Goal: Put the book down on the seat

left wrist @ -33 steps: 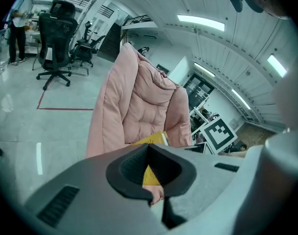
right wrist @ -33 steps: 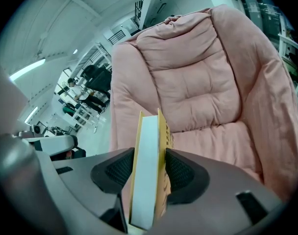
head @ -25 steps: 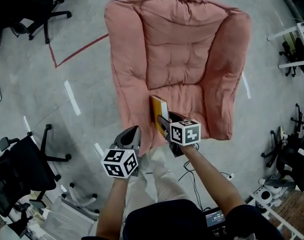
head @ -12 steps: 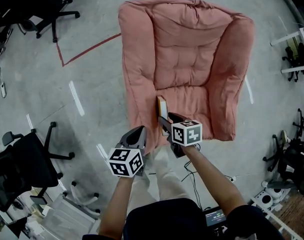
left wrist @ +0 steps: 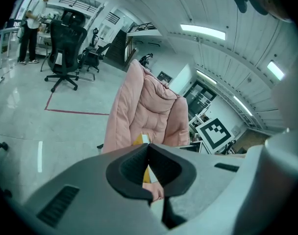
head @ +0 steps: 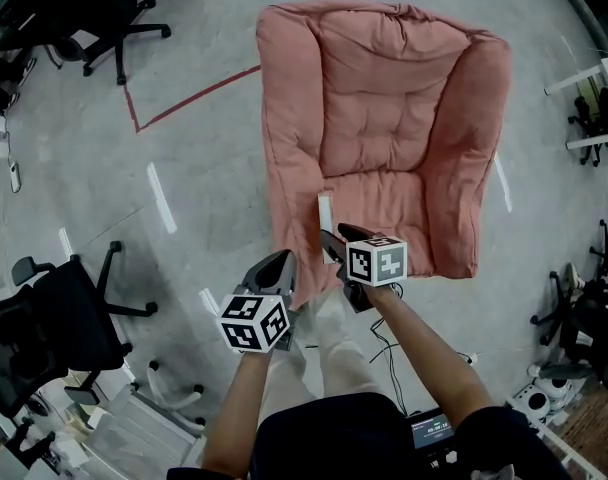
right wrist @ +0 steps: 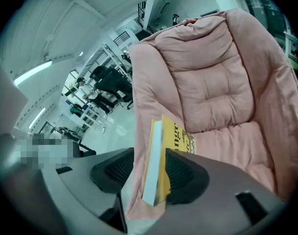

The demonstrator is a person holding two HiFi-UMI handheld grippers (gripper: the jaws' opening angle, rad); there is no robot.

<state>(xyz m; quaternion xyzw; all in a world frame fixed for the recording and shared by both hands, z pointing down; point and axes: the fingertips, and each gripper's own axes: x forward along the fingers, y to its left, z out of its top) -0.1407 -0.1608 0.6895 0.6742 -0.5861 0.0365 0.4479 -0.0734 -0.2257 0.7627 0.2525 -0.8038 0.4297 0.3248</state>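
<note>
Between the right gripper's [right wrist: 148, 174] jaws: yellow book [right wrist: 174, 133], clamped, standing on edge, white page block facing the left pad, cover against the right pad. Head view: book is over the front-left part of the seat cushion [head: 389, 203] of the pink armchair [head: 384, 78]; can't tell if it touches the fabric. Left gripper [left wrist: 148, 151] jaws closed tip to tip, nothing held, hanging just off the armchair's front-left corner over grey floor [head: 184, 118]. Black office chair [head: 44, 328] well apart at left.
</note>
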